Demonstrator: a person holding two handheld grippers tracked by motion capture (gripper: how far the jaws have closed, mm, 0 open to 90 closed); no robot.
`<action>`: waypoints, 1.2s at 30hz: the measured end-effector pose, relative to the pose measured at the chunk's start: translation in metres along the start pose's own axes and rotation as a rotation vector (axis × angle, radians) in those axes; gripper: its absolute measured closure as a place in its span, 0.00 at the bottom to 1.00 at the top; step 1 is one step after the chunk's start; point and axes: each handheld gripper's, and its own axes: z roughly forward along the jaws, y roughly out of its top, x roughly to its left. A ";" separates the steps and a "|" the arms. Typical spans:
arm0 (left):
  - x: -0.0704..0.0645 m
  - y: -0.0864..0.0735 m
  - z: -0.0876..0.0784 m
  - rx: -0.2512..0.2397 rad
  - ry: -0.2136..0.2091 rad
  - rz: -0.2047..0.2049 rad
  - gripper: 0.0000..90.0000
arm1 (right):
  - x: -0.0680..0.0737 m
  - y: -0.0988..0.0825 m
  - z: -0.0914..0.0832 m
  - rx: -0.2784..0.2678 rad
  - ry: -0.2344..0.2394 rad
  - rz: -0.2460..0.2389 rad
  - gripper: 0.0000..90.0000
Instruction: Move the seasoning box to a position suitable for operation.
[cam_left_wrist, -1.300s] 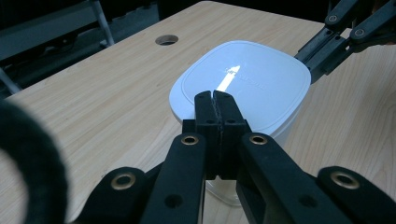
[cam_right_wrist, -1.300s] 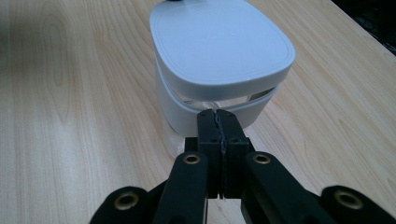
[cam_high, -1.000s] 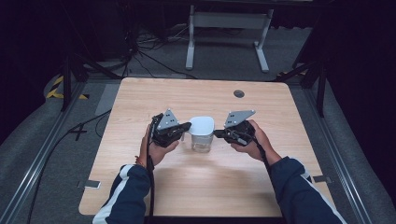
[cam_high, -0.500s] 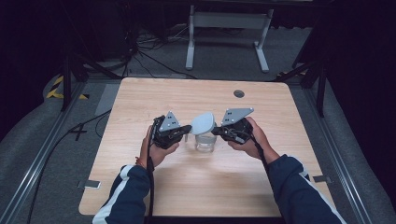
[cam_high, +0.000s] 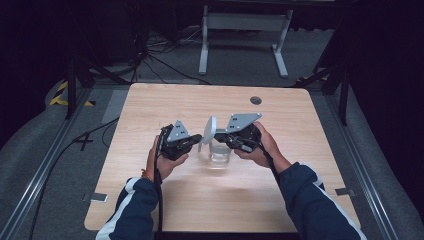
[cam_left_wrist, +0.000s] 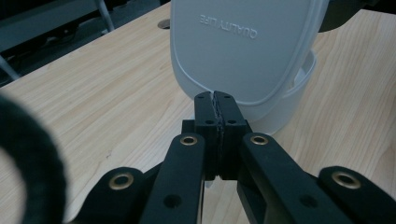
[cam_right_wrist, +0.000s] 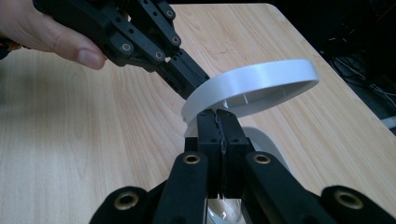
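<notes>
A small clear container (cam_high: 219, 153) stands mid-table. Its white lid (cam_high: 210, 131) is lifted off and stands steeply tilted above it. My left gripper (cam_high: 199, 141) is shut on the lid's lower edge. In the left gripper view the lid (cam_left_wrist: 243, 51), lettered "QUALITY LIFE", rises just past my left gripper (cam_left_wrist: 216, 100), with the container (cam_left_wrist: 292, 100) behind it. My right gripper (cam_high: 219, 136) comes in from the right, pinched shut at the container's rim. In the right gripper view, my right gripper (cam_right_wrist: 218, 116) is over the container (cam_right_wrist: 267, 140), and the lid (cam_right_wrist: 252, 86) slants above it.
The wooden table (cam_high: 150, 110) has a round cable hole (cam_high: 256, 100) at the back right. Small metal plates (cam_high: 98, 197) sit at the front edges. A metal frame stand (cam_high: 240, 22) and cables (cam_high: 150, 55) lie on the floor behind the table.
The lid lay flat on the container a second ago. My left gripper has since raised it, tipping it up to stand steeply. The right gripper stayed at the container.
</notes>
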 end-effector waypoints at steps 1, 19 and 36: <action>0.000 -0.001 0.000 0.000 -0.003 0.000 0.99 | 0.001 0.001 0.001 -0.002 0.002 -0.002 0.99; 0.003 -0.014 -0.011 0.086 0.021 0.030 0.95 | -0.003 -0.005 -0.006 -0.006 -0.003 0.010 0.99; 0.014 -0.057 -0.046 0.158 0.063 0.005 0.81 | -0.016 -0.023 -0.025 0.056 -0.070 0.006 0.98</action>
